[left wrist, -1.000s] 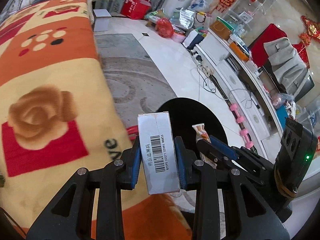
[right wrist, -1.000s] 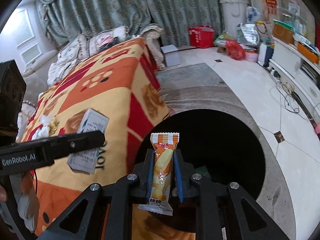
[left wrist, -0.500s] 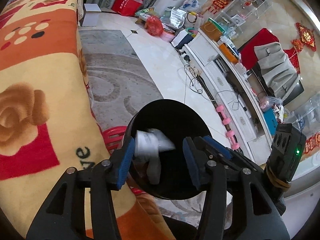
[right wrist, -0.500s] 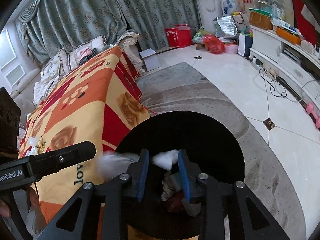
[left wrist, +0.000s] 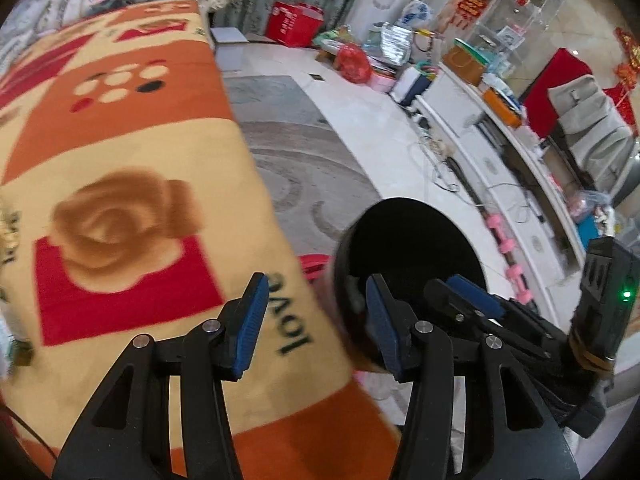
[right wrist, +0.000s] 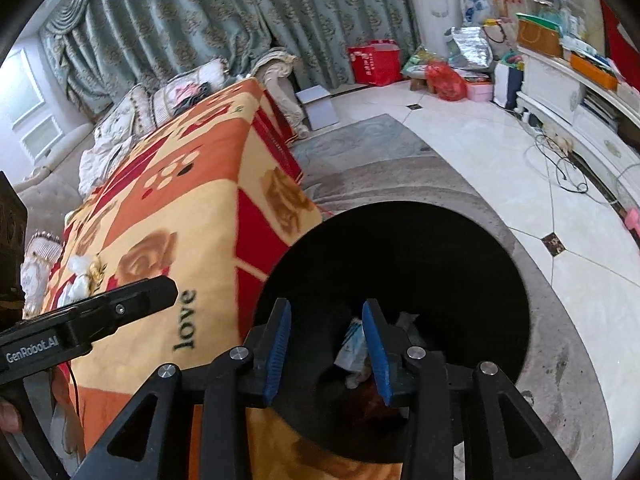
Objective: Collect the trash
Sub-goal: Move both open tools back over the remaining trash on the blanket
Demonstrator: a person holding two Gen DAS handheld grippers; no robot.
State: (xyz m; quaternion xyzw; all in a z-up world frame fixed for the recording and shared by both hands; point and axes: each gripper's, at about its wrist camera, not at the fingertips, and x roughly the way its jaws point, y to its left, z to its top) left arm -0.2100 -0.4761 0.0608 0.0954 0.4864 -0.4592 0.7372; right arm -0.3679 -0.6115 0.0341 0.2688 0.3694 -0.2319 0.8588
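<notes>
A black round trash bin (right wrist: 460,264) stands on the floor beside the blanket-covered table; it also shows in the left wrist view (left wrist: 408,248). Trash lies at its bottom, including a pale box (right wrist: 352,344). My right gripper (right wrist: 326,344) is open and empty above the bin's near rim. My left gripper (left wrist: 316,316) is open and empty over the blanket's edge, left of the bin. White crumpled tissues (right wrist: 80,276) lie on the blanket at the far left.
The orange, red and yellow rose blanket (left wrist: 120,184) covers the table on the left. A grey rug (right wrist: 360,152) and white tiled floor (right wrist: 480,144) lie beyond. A white cabinet (left wrist: 472,128), cables, bags and a red box (right wrist: 376,60) line the right and back.
Both grippers opened and let go: the white barcode box and the orange snack wrapper fell into the bin. The left gripper has since swung left over the blanket.
</notes>
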